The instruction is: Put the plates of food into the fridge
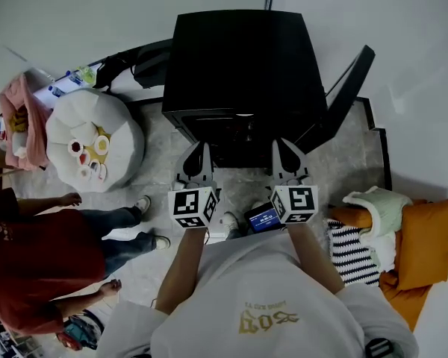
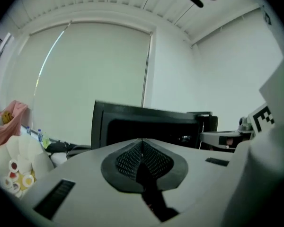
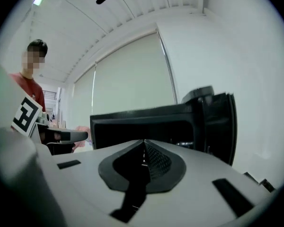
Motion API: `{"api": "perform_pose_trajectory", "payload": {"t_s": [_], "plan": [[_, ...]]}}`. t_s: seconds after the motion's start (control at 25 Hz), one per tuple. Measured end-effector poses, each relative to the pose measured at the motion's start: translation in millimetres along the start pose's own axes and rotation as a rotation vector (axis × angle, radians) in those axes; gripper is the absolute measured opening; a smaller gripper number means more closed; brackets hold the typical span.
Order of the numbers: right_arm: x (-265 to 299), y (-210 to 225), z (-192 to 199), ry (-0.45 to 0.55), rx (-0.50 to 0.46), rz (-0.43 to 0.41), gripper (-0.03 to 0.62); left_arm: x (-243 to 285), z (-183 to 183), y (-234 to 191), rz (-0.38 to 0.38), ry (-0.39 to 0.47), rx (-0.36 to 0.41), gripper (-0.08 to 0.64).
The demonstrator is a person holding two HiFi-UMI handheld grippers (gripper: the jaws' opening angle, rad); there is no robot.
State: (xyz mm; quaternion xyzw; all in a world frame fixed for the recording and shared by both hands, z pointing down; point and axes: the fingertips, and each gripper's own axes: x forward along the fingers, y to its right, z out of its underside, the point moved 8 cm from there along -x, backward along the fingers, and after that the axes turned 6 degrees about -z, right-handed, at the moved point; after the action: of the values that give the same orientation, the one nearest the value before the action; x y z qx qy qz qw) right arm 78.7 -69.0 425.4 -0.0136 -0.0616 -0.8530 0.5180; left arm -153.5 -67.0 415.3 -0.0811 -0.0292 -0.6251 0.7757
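before the open fridge (image 1: 243,58), both grippers are held level and side by side, pointing into its dark mouth; the door (image 1: 349,88) stands swung out at the right. left gripper (image 1: 196,155): jaws fully closed, pads meeting, nothing between them. right gripper (image 1: 287,155): likewise closed tight and empty. the plates of food (image 1: 89,159) are not at the fridge; several small ones sit on a white round pouf (image 1: 67,121) on the floor, well apart to the left of the fridge, clustered from the middle of its top toward its near edge. a person in a red top (image 1: 30,267) sits just beside the pouf. an orange cushion (image 1: 425,237) lies at the right of the floor. the fridge interior is too dark to say whether any plate already stands inside. judgement: the door is dealt with and no plate is in hand, so the step in hand is going for a plate. the next move calls for a turn left toward the pouf, opening one gripper, closing it on a plate's rim at the pouf's near edge, and carrying the plate level. risk: the plates lie close together, so neighbours may be nudged, and a rim grip may tip the food.
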Motion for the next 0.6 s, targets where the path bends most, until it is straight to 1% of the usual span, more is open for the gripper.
{"api": "perform_pose_trajectory", "payload": {"t_s": [0.12, 0.2, 0.4, 0.6], "plan": [[-18.0, -3.3, -28.1, 0.109, 0.030, 0.003, 0.008, -13.7, -34.6, 6.7, 0.009, 0.108, 0.059, 0.006], [-25.8, -4.5, -39.6, 0.136, 0.026, 0.016, 0.008, -17.8, -46.1, 10.0, 0.012, 0.141, 0.071, 0.006], [-31.3, -6.9, -48.8, 0.081, -0.033, 0.087, 0.008, -22.1, -51.1, 12.9, 0.006, 0.136, 0.050, 0.006], [-33.0, -9.5, -51.1, 0.075, -0.091, 0.090, 0.008, -22.9, -50.5, 14.4, -0.001, 0.125, 0.066, 0.006]]}}
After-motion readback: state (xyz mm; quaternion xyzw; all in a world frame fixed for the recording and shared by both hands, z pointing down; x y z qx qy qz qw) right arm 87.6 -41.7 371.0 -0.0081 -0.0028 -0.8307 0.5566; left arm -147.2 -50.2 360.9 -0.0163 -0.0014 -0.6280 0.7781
